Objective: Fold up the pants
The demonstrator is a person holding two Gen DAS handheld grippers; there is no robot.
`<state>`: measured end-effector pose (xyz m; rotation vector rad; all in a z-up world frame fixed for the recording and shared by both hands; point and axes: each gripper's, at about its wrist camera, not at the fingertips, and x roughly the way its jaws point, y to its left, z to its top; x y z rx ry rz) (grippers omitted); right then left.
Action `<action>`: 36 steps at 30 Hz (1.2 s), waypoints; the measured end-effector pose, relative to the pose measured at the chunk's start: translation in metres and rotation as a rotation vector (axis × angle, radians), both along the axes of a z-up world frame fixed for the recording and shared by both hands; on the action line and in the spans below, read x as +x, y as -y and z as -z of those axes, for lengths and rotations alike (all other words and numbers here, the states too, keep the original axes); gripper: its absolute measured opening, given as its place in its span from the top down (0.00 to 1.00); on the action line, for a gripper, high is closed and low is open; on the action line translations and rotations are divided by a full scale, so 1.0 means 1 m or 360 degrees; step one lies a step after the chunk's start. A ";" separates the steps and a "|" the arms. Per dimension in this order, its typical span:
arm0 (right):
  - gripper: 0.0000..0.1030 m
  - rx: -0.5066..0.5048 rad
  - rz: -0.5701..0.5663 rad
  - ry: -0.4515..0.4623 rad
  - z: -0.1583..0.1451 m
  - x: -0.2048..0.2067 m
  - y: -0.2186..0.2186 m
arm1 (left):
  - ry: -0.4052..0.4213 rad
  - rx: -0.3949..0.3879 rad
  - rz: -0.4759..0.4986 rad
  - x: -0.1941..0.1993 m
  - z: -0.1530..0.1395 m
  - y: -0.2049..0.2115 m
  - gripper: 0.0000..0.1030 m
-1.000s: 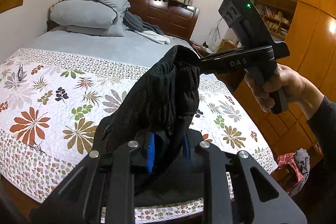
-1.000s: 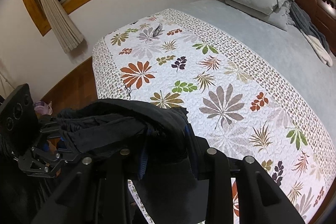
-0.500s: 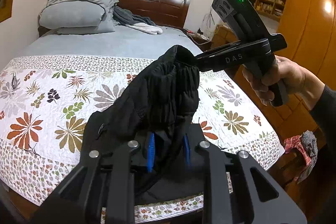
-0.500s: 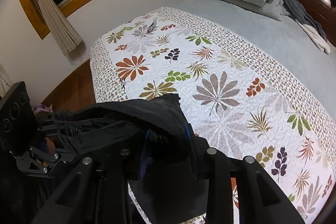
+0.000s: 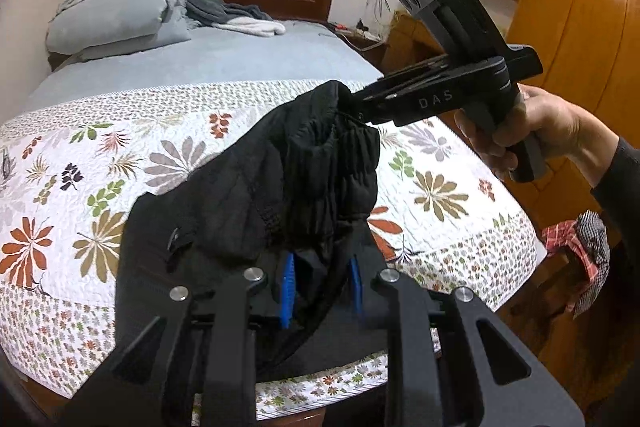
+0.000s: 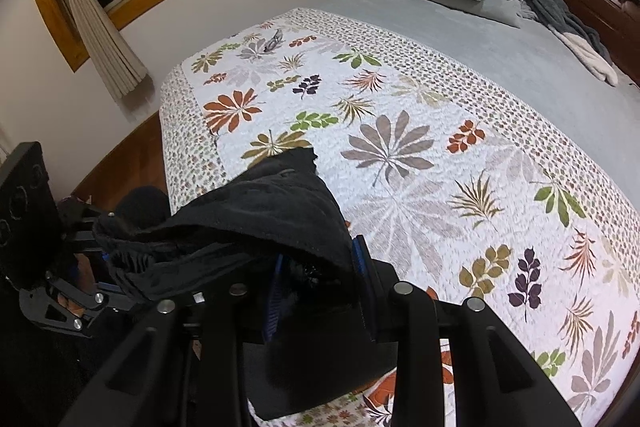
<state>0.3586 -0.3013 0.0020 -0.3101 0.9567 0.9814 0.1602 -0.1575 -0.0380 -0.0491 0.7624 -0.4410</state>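
Observation:
Black pants (image 5: 280,183) hang bunched between my two grippers above the foot of the bed. My left gripper (image 5: 320,287) is shut on one part of the waistband, the blue pads pinching the cloth. My right gripper (image 5: 356,107) shows in the left wrist view, shut on the gathered elastic waist at the top. In the right wrist view the right gripper (image 6: 316,291) is shut on the pants (image 6: 248,223), and the left gripper (image 6: 100,267) holds the far end at the left. The lower part of the pants hangs out of sight.
The bed has a white floral quilt (image 5: 80,167) and a grey sheet (image 6: 500,39). Grey pillows (image 5: 112,15) and loose clothes (image 5: 240,19) lie by the headboard. Wooden cabinets (image 5: 580,7) stand right. A checked cloth (image 5: 580,243) sits beside the bed.
Both grippers have carried the pants forward and lower over the quilt. The grip on both ends has stayed the same.

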 end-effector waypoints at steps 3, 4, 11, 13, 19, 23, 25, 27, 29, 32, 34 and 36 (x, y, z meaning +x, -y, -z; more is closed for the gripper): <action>0.68 -0.0005 -0.0010 0.0016 0.014 -0.001 0.010 | -0.0025 0.0039 0.0034 0.001 0.011 0.011 0.80; 0.68 -0.0005 -0.0010 0.0016 0.017 -0.001 0.012 | -0.0039 0.0053 0.0047 0.002 0.016 0.015 0.80; 0.68 0.0003 0.0000 -0.0010 0.043 0.000 0.032 | -0.0103 0.0096 0.0090 0.007 0.034 0.031 0.80; 0.68 0.0009 -0.0002 -0.0013 0.047 0.000 0.037 | -0.0113 0.0114 0.0099 0.006 0.039 0.036 0.80; 0.68 0.0012 0.0007 -0.0025 0.060 -0.001 0.049 | -0.0130 0.0171 0.0132 0.006 0.050 0.049 0.80; 0.68 0.0000 0.0013 -0.0044 0.072 -0.001 0.055 | -0.0177 0.0188 0.0143 0.009 0.063 0.056 0.80; 0.68 -0.0008 0.0017 -0.0055 0.079 -0.001 0.059 | -0.0199 0.0194 0.0152 0.010 0.071 0.060 0.80; 0.68 -0.0009 0.0024 -0.0064 0.084 -0.001 0.064 | -0.0215 0.0199 0.0155 0.011 0.075 0.062 0.80; 0.68 -0.0007 0.0035 -0.0075 0.089 0.000 0.068 | -0.0232 0.0208 0.0161 0.012 0.081 0.064 0.80; 0.68 -0.0008 0.0052 -0.0090 0.097 0.002 0.074 | -0.0255 0.0229 0.0169 0.014 0.089 0.068 0.80; 0.68 -0.0004 0.0066 -0.0102 0.102 0.003 0.077 | -0.0264 0.0238 0.0172 0.015 0.093 0.070 0.80; 0.68 0.0003 0.0085 -0.0110 0.106 0.003 0.081 | -0.0276 0.0245 0.0176 0.016 0.096 0.071 0.80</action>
